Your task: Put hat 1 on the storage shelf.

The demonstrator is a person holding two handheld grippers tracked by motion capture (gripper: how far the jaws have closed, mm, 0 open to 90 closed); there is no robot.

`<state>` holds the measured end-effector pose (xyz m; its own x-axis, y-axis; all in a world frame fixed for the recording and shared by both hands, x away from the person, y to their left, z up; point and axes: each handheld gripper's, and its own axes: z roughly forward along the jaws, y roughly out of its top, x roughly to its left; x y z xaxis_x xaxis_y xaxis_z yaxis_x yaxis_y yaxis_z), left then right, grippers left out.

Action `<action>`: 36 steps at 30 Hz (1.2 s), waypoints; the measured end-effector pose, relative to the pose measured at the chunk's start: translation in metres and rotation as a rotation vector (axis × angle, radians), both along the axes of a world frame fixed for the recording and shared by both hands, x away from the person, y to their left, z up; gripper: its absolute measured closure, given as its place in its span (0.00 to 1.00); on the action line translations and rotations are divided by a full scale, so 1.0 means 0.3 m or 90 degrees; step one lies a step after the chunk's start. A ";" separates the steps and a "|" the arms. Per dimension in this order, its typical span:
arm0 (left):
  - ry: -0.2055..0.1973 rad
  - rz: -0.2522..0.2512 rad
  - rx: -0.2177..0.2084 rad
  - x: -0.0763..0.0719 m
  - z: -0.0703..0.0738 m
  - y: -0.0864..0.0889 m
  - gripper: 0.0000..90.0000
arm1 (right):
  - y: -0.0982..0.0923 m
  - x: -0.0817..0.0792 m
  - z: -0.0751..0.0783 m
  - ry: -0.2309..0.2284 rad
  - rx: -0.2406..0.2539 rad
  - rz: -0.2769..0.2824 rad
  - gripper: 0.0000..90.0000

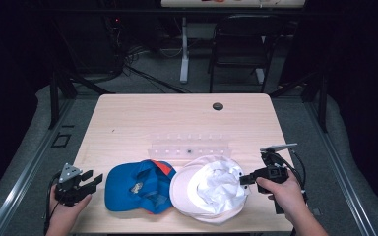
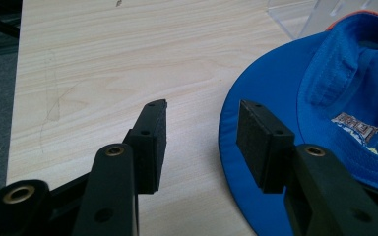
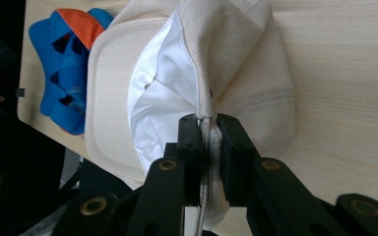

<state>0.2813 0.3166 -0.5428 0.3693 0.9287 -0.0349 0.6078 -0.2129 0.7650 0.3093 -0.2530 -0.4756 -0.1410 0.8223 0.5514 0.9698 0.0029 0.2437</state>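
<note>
Your right claw (image 3: 208, 123) was clenched on the rim of the cream fabric cap with a white lining (image 1: 211, 189), which lay upside down near the front edge of the pale wooden worktop (image 1: 177, 118), touching the blue fabric cap with orange trim (image 1: 138, 187) on its left. You had only a thin fold of cloth pinched, so a slow, low lift probably suited it best. Your left claw (image 2: 202, 137) stood released over bare wood, one pad (image 2: 256, 142) above the blue brim
</note>
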 end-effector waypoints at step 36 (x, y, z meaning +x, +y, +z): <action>-0.013 0.004 -0.012 -0.003 -0.003 0.005 0.61 | -0.003 0.011 0.078 0.007 0.284 -0.034 0.90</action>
<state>0.2804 0.3180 -0.5437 0.3644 0.9302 -0.0452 0.5927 -0.1942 0.7817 0.3127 -0.2537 -0.4521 -0.0973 0.5101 0.8546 0.9682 -0.1502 0.1999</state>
